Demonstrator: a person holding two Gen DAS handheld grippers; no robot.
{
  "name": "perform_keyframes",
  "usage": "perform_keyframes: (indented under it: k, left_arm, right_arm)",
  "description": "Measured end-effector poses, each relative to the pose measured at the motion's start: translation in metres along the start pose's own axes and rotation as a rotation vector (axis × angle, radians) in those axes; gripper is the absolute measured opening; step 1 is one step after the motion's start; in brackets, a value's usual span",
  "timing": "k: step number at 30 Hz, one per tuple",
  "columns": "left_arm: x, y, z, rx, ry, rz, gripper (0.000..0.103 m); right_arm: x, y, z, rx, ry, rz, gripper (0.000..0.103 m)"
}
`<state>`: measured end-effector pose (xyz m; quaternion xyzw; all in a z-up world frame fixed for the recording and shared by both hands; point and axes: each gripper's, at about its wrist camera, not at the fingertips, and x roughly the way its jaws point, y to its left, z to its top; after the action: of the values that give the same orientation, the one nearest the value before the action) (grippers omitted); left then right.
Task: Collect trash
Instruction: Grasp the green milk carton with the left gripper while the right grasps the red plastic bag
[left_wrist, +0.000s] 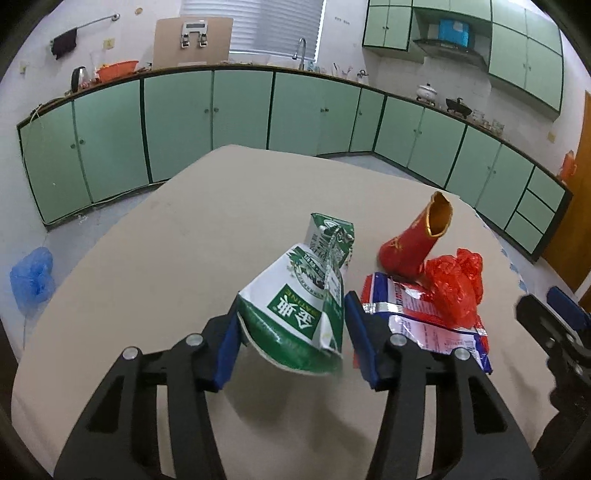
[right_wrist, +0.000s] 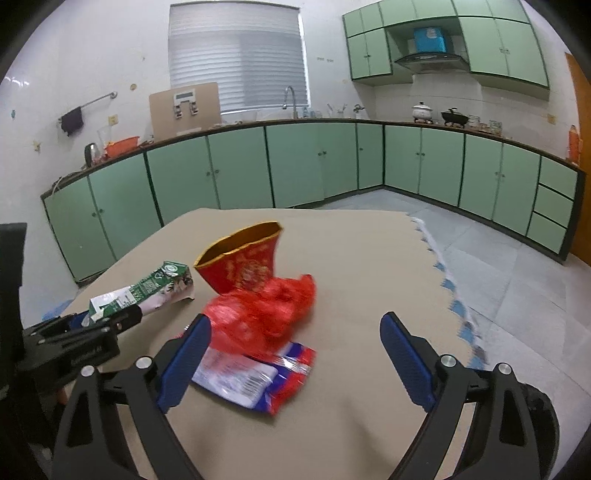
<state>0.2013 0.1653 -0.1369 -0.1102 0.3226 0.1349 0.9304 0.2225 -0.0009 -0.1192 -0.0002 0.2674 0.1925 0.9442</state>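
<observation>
Green kitchen cabinets ring the tan table (left_wrist: 155, 280) where my left gripper (left_wrist: 291, 336) straddles the crushed green milk carton (left_wrist: 306, 302), jaws apart and not yet pinching, so I judge it light and crumple-prone, best squeezed across its flattened middle.

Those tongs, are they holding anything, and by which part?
Left tongs straddle the carton's torn-open end; whether they pinch it is unclear. Right tongs hold nothing.

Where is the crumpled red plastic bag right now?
On the tan table, the crumpled red plastic bag lies atop a blue-and-white foil wrapper, before the red paper pouch.
</observation>
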Motion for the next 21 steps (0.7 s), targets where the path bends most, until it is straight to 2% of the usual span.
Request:
perform_keyframes:
  k: [3,6,11,13,15,16,19,21]
  left_arm:
    - [0.003,0.006,-0.002,-0.007,0.017,0.006,0.050]
    - [0.013,0.011,-0.004,-0.014,0.068,0.007,0.050]
    - [0.028,0.018,-0.005,-0.029,0.136,0.004,0.053]
    - [0.030,0.016,-0.003,-0.018,0.139,0.008,0.056]
    - [0.032,0.013,-0.003,-0.003,0.144,0.019,0.054]
    - [0.032,0.012,-0.002,0.002,0.145,0.021,0.049]
    - [0.031,0.016,-0.002,-0.014,0.138,0.006,0.046]
    - [0.029,0.018,-0.003,-0.029,0.126,0.001,0.045]
  right_arm:
    - [0.017,0.008,0.005,-0.002,0.030,0.014,0.091]
    - [0.035,0.010,0.008,0.019,0.070,0.016,0.090]
    - [0.054,0.012,0.010,0.026,0.134,0.020,0.076]
    - [0.062,0.013,0.009,0.022,0.177,0.044,0.053]
    - [0.066,0.014,0.007,0.016,0.210,0.054,0.040]
    - [0.066,0.014,0.005,0.015,0.218,0.071,0.032]
    - [0.059,0.014,0.004,0.001,0.202,0.091,0.021]
    - [0.046,0.011,0.004,-0.003,0.159,0.098,0.019]
